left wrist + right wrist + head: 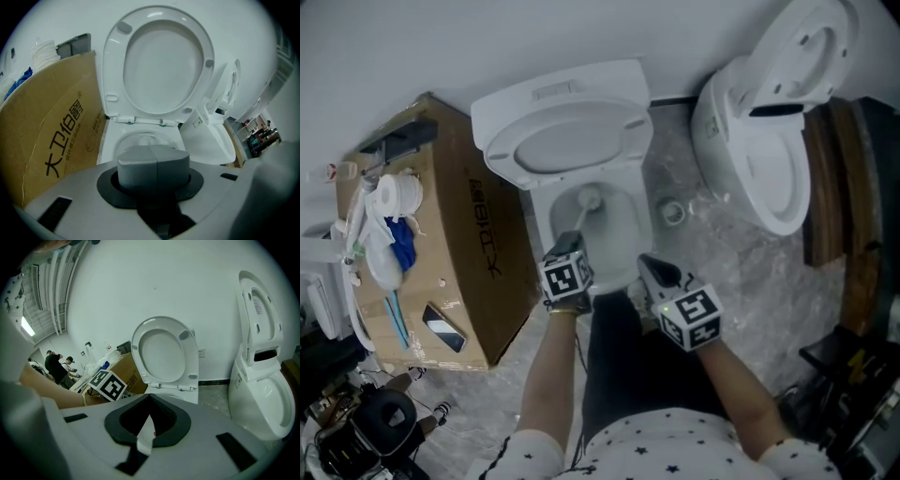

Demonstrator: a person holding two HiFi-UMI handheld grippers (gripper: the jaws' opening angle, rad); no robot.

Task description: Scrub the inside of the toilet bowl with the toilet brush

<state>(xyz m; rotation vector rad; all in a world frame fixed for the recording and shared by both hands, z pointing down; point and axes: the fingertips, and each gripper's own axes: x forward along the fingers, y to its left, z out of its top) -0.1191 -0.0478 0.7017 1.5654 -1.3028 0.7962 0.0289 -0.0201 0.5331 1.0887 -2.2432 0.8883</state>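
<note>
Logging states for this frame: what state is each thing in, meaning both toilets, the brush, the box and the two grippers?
seat and lid: raised, bowl open.
toilet brush: head down in the bowl, handle in the left gripper.
left gripper: shut on the toilet brush.
right gripper: holds nothing; its jaws do not show in its own view.
second toilet's lid: raised.
cardboard box: closed.

Box [478,246] left; brush [588,199] seemingly in bowl [630,234]
</note>
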